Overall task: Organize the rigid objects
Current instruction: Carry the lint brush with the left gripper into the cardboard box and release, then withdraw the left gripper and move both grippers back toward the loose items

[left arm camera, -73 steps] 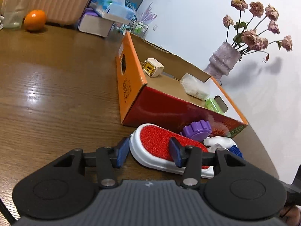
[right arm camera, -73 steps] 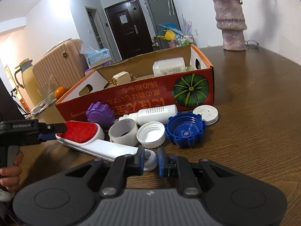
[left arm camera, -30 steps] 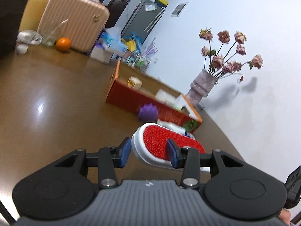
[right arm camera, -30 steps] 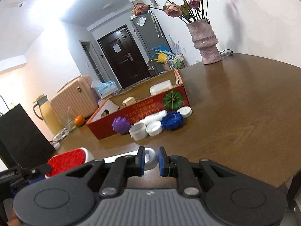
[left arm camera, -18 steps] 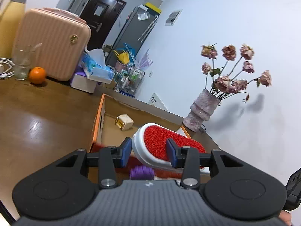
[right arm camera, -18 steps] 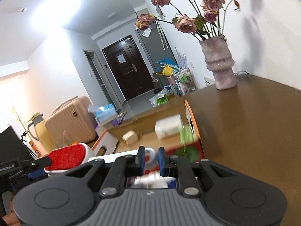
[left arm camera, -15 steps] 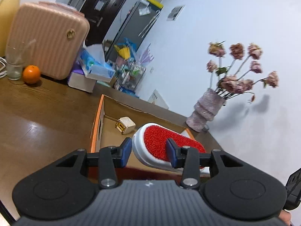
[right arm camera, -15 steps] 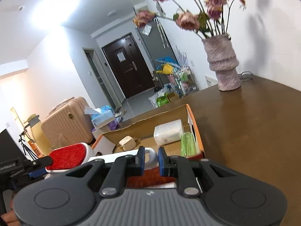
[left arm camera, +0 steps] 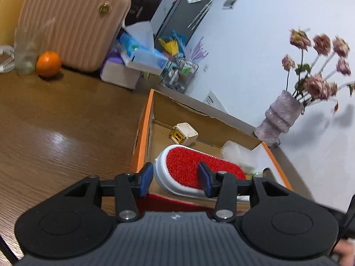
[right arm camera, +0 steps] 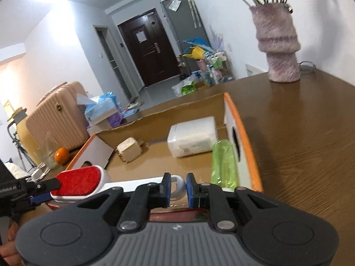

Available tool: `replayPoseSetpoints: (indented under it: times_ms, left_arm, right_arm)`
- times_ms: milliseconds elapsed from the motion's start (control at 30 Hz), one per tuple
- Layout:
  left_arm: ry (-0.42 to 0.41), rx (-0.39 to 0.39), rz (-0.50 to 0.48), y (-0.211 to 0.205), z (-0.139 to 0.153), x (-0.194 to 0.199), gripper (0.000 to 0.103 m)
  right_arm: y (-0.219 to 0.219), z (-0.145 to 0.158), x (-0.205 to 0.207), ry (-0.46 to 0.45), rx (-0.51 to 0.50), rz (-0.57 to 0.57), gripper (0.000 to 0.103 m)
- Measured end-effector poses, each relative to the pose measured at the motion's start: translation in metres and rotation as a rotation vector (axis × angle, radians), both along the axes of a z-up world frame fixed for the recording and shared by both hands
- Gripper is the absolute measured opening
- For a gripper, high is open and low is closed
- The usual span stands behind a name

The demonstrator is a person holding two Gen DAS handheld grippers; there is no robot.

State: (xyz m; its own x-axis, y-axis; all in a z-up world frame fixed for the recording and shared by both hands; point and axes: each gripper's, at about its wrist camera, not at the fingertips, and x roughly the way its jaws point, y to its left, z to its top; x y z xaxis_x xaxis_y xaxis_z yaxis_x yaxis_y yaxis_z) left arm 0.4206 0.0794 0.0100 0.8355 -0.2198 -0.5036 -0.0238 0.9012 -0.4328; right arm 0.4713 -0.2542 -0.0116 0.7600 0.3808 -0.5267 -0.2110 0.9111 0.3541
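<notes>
A white lint brush with a red pad (left arm camera: 188, 164) is held by both grippers above the near edge of an open orange cardboard box (left arm camera: 145, 128). My left gripper (left arm camera: 175, 180) is shut on the brush's red head. My right gripper (right arm camera: 178, 187) is shut on the ring end of its white handle (right arm camera: 177, 185); the red head (right arm camera: 79, 182) shows at the left of the right wrist view. Inside the box (right arm camera: 241, 128) lie a cream charger cube (left arm camera: 183, 133), a clear plastic case (right arm camera: 192, 137) and a green translucent tube (right arm camera: 223, 163).
A vase of dried roses (left arm camera: 281, 115) stands on the wooden table (left arm camera: 55, 122) behind the box's right end. An orange (left arm camera: 48, 63), a glass (left arm camera: 24, 51), tissue boxes (left arm camera: 133, 62) and a pink suitcase (left arm camera: 71, 22) are at the far left.
Both grippers lifted the brush off the table and carried it forward over the box. The loose caps and bottle in front of the box have dropped out of view.
</notes>
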Motion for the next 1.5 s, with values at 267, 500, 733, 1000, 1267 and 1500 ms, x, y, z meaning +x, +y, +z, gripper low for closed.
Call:
replayPoseSetpoints:
  times_ms: [267, 500, 733, 1000, 1267, 1500]
  left_arm:
    - [-0.016, 0.013, 0.013, -0.002, 0.01, -0.013, 0.046]
    - [-0.095, 0.071, 0.04, -0.005, 0.036, -0.051, 0.057]
    - [-0.222, 0.19, 0.072, -0.023, 0.07, -0.107, 0.077]
    - [-0.296, 0.338, 0.105, -0.048, 0.071, -0.169, 0.096]
    - [-0.415, 0.537, 0.167, -0.082, 0.057, -0.222, 0.103]
    - [-0.422, 0.52, 0.158, -0.094, 0.05, -0.247, 0.103]
  right_arm:
    - [0.014, 0.014, -0.014, -0.073, -0.12, 0.008, 0.017]
    - [0.008, 0.049, -0.05, -0.145, -0.14, 0.012, 0.022]
    - [0.013, 0.08, -0.103, -0.256, -0.159, 0.021, 0.06]
    - [0.03, 0.076, -0.169, -0.363, -0.262, 0.035, 0.08]
    - [0.037, 0.052, -0.23, -0.593, -0.408, -0.038, 0.103]
    - [0.028, 0.046, -0.254, -0.573, -0.379, -0.032, 0.103]
